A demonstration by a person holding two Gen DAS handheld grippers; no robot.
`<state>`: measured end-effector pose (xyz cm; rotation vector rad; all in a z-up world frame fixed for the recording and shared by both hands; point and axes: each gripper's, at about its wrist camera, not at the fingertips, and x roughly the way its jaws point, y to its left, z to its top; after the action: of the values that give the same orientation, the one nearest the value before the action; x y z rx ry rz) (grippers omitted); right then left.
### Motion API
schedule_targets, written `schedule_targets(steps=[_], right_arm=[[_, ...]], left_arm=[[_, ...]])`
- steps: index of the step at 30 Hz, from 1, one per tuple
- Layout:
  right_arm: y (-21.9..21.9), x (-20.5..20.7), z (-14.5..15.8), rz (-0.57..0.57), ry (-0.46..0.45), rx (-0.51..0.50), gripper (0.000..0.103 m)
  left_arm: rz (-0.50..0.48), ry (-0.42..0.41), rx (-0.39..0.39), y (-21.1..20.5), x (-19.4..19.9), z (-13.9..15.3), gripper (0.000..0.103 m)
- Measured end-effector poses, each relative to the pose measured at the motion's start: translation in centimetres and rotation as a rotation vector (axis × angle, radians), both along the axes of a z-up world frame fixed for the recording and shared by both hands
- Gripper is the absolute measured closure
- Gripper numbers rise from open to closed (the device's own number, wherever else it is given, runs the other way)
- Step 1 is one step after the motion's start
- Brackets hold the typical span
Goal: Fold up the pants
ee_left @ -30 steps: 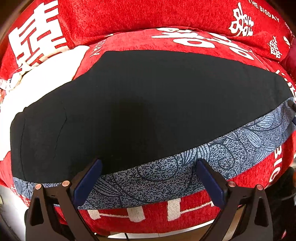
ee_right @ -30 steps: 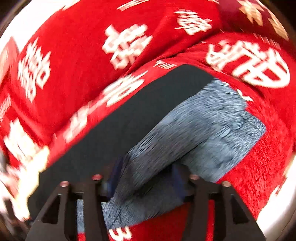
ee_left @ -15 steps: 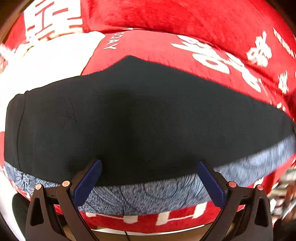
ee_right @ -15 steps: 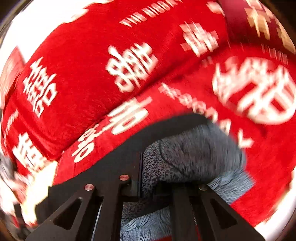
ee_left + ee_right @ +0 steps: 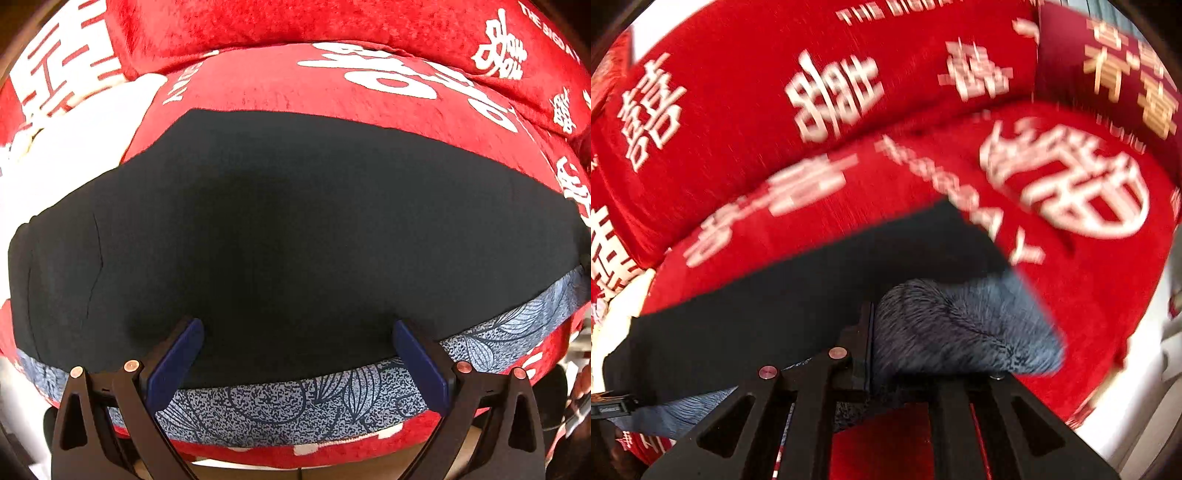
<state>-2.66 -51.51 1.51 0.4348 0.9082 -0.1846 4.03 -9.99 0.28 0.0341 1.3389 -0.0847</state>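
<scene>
On the red printed cover, black pants lie flat; my left gripper hovers spread wide, my right gripper pinches their patterned hem.

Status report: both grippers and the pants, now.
Left gripper open, over the pants. Right gripper shut on the pants' patterned edge. Pants flat on red cover; nothing in the way.

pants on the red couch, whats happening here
A person with a gripper in each hand is folding pants, dark with a blue patterned side, on a red cushion. The right gripper is shut on the pants' patterned end, lifting it. The left gripper hangs open over the near edge, gripping nothing.
</scene>
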Motion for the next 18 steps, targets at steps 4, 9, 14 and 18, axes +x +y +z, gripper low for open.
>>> schedule_targets(steps=[4,9,14,18], right_arm=[[-4.1,-1.0,0.7,-0.105,-0.099,0.162,0.065],[-6.8,0.5,1.2,-0.099,-0.108,0.204,0.089],[-4.8,1.2,4.3,-0.038,-0.157,0.016,0.091],[-5.4,2.2,0.2,-0.056,0.003,-0.011,0.091]], left_arm=[[0.013,0.010,-0.006,0.1,0.4,-0.1,0.000],[0.032,0.001,0.017,-0.2,0.7,-0.3,0.000],[0.037,-0.005,0.019,-0.1,0.6,-0.4,0.000],[0.039,0.001,0.020,-0.2,0.6,-0.4,0.000]])
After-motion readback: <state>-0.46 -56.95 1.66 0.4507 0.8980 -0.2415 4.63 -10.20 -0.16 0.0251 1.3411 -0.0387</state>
